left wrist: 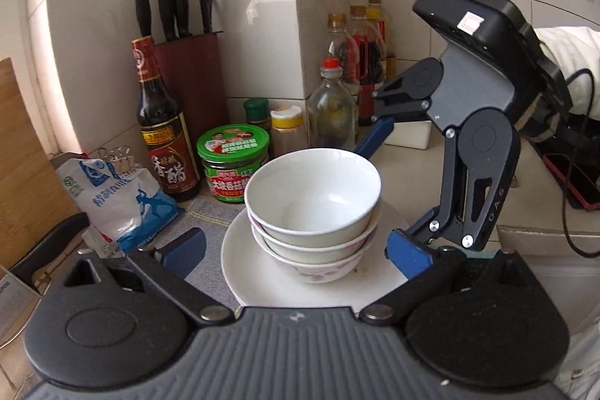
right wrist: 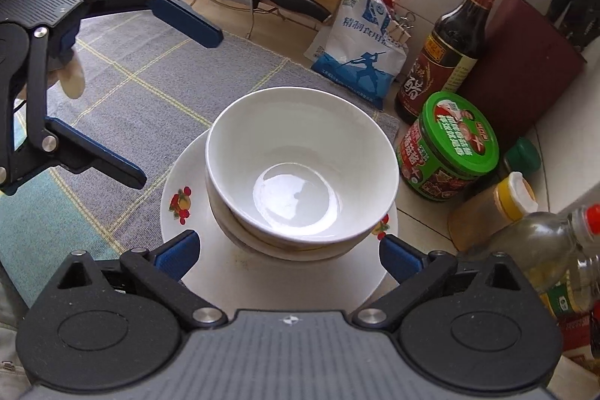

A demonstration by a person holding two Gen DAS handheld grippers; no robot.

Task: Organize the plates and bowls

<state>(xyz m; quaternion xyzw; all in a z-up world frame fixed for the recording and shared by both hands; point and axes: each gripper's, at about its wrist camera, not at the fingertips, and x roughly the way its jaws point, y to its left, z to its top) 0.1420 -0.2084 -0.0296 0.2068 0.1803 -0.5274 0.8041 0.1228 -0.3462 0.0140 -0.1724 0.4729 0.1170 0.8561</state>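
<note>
Left wrist view: a stack of three white bowls (left wrist: 313, 212) sits on a white plate (left wrist: 240, 250), which rests on a grey checked cloth (left wrist: 210, 212) on the kitchen surface (left wrist: 405, 152). The left tongs (left wrist: 296, 252) are spread wide, one blue pad on each side of the stack, touching nothing. The right tongs (left wrist: 390, 182) reach in from the right, also spread, with one pad behind the top bowl's rim and the other near the plate's right edge.

Right wrist view: the top bowl (right wrist: 300, 164) is empty and glossy inside, and the plate (right wrist: 180, 197) shows small fruit prints on its rim. The right tongs (right wrist: 288, 252) straddle the near side of the stack without contact. The left tongs (right wrist: 165, 104) hang open at the left, above the cloth (right wrist: 150, 81).

Behind the stack stand a green-lidded jar (left wrist: 232, 164), a dark vinegar bottle (left wrist: 165, 137), a blue-and-white salt bag (left wrist: 120, 201), a knife block (left wrist: 195, 77) and several oil bottles (left wrist: 352, 62).
</note>
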